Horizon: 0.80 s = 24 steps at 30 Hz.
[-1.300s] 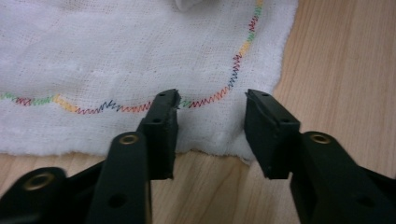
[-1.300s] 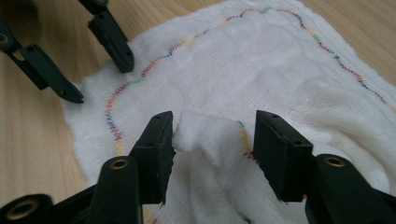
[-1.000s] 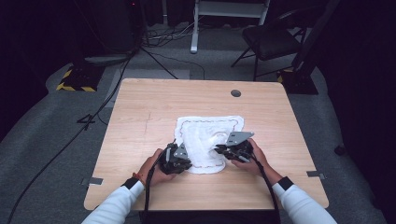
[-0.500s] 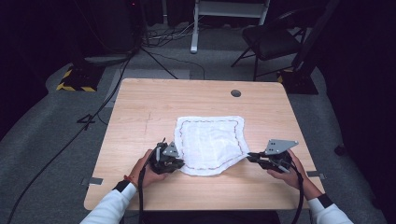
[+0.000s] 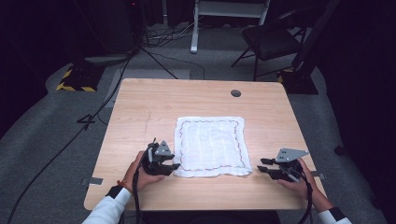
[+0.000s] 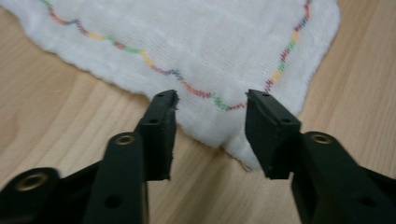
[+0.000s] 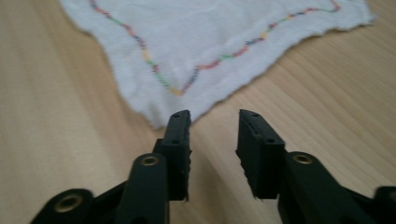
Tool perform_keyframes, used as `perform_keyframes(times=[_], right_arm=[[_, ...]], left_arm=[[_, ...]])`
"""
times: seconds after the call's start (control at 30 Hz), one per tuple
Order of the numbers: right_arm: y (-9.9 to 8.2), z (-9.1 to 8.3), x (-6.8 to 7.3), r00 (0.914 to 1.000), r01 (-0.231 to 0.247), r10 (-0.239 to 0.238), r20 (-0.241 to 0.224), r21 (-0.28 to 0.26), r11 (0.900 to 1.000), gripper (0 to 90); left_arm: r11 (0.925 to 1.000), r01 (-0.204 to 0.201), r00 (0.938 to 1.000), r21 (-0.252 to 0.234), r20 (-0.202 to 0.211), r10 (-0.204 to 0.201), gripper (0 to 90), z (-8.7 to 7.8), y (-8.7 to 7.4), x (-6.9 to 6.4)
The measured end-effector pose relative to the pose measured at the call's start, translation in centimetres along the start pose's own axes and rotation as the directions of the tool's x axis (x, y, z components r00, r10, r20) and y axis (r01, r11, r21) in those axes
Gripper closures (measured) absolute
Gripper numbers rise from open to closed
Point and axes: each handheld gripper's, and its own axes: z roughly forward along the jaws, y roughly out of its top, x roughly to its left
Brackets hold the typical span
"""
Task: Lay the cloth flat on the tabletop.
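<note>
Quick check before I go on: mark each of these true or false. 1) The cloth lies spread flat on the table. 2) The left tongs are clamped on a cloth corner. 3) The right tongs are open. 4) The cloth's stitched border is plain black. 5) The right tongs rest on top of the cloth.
1) True: the cloth lies spread flat on the table.
2) False: the left tongs are open, their jaws either side of the cloth's near corner, gripping nothing.
3) True: the right tongs stand open with bare wood between the jaws.
4) False: the stitched border is multicoloured.
5) False: in the high view the right tongs sit on bare wood beside the cloth's corner, apart from it.
</note>
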Motion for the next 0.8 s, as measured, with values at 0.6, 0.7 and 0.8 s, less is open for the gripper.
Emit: perform_keyframes(times=[0.6,0.7,0.8], right_arm=[[6.0,5.0,-8.4,0.9615,-0.150,0.170,0.216,-0.106,0.9830,54.3],[7.2,6.6,-9.2,0.9594,-0.163,0.181,0.216,-0.097,0.9819,53.1],[8.0,8.3,-9.9,0.9572,-0.199,0.214,0.195,-0.094,0.9755,51.1]], left_arm=[[0.9929,0.085,0.9892,-0.083,-0.112,-0.094,23.7,4.2,4.9,6.5],[0.9935,0.102,0.9844,-0.052,-0.139,-0.108,24.5,5.2,5.3,7.6],[0.9909,0.125,0.9833,-0.049,-0.127,-0.131,26.8,5.9,5.6,8.8]])
